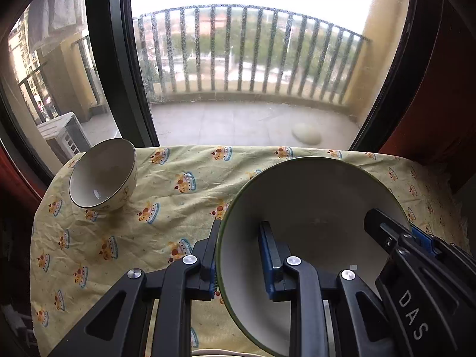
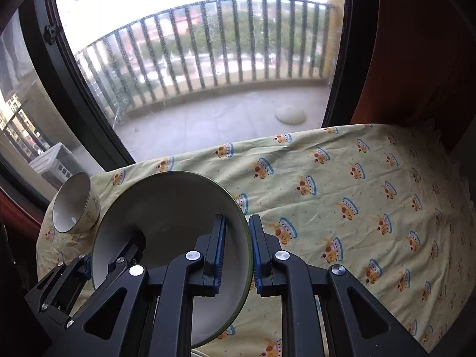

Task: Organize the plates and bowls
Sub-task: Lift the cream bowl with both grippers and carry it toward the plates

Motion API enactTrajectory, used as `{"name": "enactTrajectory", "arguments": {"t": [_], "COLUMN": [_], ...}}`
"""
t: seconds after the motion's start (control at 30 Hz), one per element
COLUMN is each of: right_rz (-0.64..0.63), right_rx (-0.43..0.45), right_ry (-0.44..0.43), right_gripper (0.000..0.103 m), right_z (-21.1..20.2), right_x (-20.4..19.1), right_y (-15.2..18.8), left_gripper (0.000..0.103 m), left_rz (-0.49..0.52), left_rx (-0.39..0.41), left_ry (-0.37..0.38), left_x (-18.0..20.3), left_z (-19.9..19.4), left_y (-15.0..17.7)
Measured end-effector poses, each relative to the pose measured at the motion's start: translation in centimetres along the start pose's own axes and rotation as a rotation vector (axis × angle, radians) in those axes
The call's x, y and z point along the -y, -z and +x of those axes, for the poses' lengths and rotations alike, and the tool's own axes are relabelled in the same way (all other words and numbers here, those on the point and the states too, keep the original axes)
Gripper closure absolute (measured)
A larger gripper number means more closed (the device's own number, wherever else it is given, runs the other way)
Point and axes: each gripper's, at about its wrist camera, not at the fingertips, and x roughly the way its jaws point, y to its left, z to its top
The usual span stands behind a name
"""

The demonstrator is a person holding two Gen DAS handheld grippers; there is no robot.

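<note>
The big bowl (image 1: 312, 208) is clamped at opposite rims by the left gripper (image 1: 241, 238) and right gripper (image 2: 236, 232). The bare tablecloth (image 2: 357, 193) is shown fully only in the right view; the bowl's underside is hidden.

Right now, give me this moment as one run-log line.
left gripper: shut on large bowl rim | right gripper: shut on opposite rim | small bowl: on tablecloth, untouched
</note>
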Motion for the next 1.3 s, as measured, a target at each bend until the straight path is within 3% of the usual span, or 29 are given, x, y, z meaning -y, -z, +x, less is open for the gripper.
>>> {"name": "enactTrajectory", "arguments": {"t": [0.27,0.63,0.9,1.3], "right_rz": [0.074,0.095,0.083,-0.015], "right_rx": [0.038,0.045,0.043,0.006], "right_ry": [0.041,0.061,0.039,-0.024], "right_gripper": [0.084,0.084,0.084,0.084], "right_z": [-5.7,-10.8,-12.6,-12.7], "right_x": [2.6,6.8,10.6,15.1], "right_y": [3.0,7.6,9.6,12.3], "left_gripper": [0.081,0.081,0.081,0.08], "left_rz": [0.077,0.1,0.104,0.018], "left_rx": [0.025,0.017,0.015,-0.02], "left_ry": [0.044,0.058,0.032,-0.037], "left_x": [2.2,5.4,8.7,12.2], "left_z": [-4.2,-7.5,-9.4,-9.7], "left_y": [2.5,6.8,9.4,13.8]}}
